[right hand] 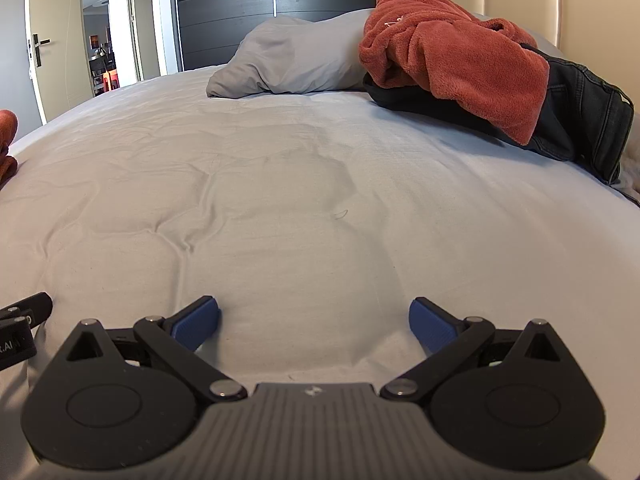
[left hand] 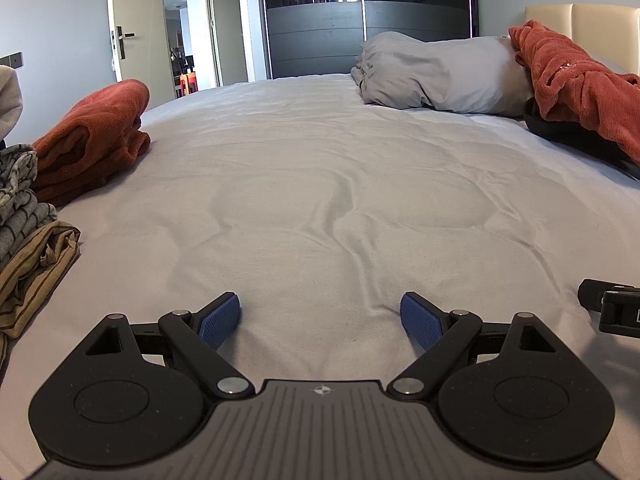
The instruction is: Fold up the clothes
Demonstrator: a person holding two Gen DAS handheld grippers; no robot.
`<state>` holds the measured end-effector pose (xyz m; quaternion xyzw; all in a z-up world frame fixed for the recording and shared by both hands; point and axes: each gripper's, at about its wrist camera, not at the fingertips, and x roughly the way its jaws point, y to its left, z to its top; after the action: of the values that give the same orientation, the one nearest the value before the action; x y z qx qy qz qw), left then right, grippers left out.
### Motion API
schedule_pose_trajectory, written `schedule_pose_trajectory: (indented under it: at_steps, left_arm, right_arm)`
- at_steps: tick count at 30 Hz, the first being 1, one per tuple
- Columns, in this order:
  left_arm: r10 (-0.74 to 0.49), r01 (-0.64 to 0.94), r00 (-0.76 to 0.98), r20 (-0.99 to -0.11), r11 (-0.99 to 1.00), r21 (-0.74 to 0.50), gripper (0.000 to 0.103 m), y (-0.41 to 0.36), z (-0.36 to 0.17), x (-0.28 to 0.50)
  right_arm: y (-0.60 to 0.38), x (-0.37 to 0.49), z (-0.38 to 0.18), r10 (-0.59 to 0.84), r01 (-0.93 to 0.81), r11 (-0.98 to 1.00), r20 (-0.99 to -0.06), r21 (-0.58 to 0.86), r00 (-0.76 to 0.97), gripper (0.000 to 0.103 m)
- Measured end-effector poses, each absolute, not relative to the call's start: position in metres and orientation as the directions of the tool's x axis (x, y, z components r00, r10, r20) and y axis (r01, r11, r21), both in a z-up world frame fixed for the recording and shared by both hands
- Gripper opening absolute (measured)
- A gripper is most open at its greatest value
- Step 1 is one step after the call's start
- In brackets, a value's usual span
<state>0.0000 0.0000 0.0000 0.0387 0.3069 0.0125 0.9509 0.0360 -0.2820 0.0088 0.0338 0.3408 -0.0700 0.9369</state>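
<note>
- The left gripper (left hand: pixel 320 320) rests low over the pale grey wrinkled bed sheet (left hand: pixel 320 184), its blue ribbed fingers (left hand: pixel 220 316) spread wide and released, with only bare sheet between them.
- The right gripper (right hand: pixel 314 322) sits beside it on the same sheet, its blue fingers (right hand: pixel 432 326) equally wide apart and holding nothing.
- Judging from this, no garment is in hand; the step looks like the pause between pieces, with the next item yet to be fetched.
- To the left of the sheet's bare middle lies a stack that looks already folded: a tan brown-striped cloth (left hand: pixel 36 264), a grey striped knit (left hand: pixel 20 208) and, beyond them, a folded rust-orange fleece (left hand: pixel 92 136).
- To the far right of that bare middle, near the cream padded headboard (right hand: pixel 520 4), lies the unfolded work: a crumpled rust-orange fleece garment (right hand: pixel 452 56) draped over dark denim jeans (right hand: pixel 580 120).
- The next move probably calls for reaching across to the fleece on top, pinching an edge and dragging it onto the bare middle.
- The fleece overlaps the jeans, so pulling one may drag the other.
- A rumpled grey pillow (right hand: pixel 292 60) lies just beside that pile; a dark sliding wardrobe (left hand: pixel 360 20) and an open cream door (left hand: pixel 132 24) stand beyond the bed.
</note>
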Motion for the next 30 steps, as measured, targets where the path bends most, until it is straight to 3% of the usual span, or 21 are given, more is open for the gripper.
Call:
schedule_pose_trajectory:
  at_steps: [30]
  left_arm:
    - [0.053,-0.003,0.811,-0.582,0.996,0.087,0.089,-0.0015,-0.0003,0.0011]
  right_arm:
    - [-0.2825,0.0365,0.0079,-0.108,0.155,0.988,-0.64,0.017,0.761,0.103]
